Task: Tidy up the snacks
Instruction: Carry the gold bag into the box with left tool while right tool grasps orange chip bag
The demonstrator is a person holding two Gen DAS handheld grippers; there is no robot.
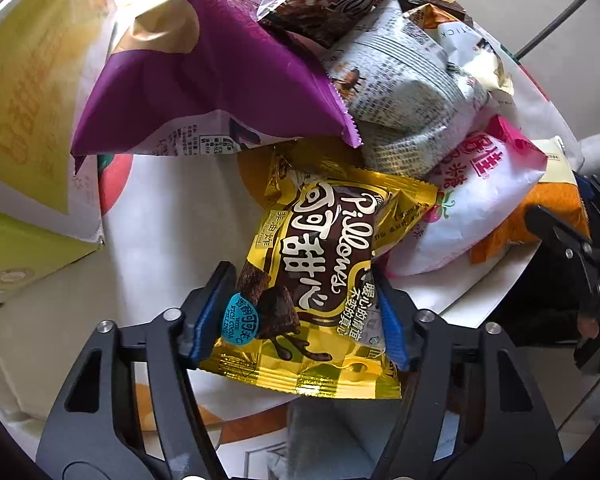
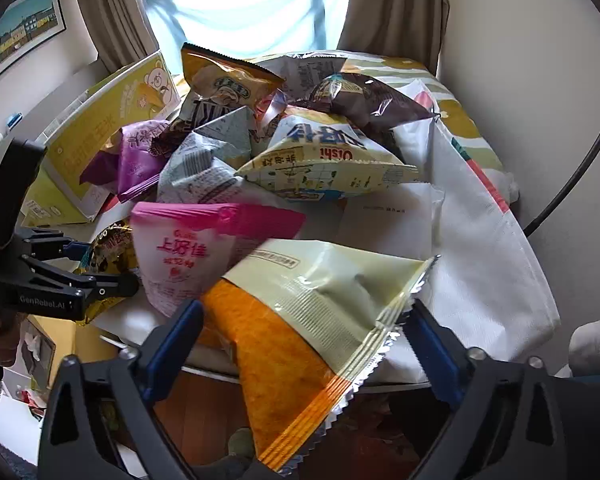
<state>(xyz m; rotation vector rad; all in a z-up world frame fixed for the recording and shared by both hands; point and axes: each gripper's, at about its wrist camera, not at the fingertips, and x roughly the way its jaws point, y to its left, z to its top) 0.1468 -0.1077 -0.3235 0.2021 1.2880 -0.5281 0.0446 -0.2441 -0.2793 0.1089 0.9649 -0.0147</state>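
Observation:
My left gripper is shut on a gold and brown Pillows chocolate snack bag at the near edge of the snack pile; it also shows in the right wrist view. My right gripper is open, its fingers on either side of an orange and cream snack bag that hangs over the table edge; the pads do not press it. A pink and white bag lies just behind, and shows in the left wrist view. The left gripper appears at the left of the right wrist view.
A heap of snack bags covers the round white table: a purple bag, a grey printed bag, a brown bag, an Oishi bag. A yellow box stands at the left. Curtains and a window are behind.

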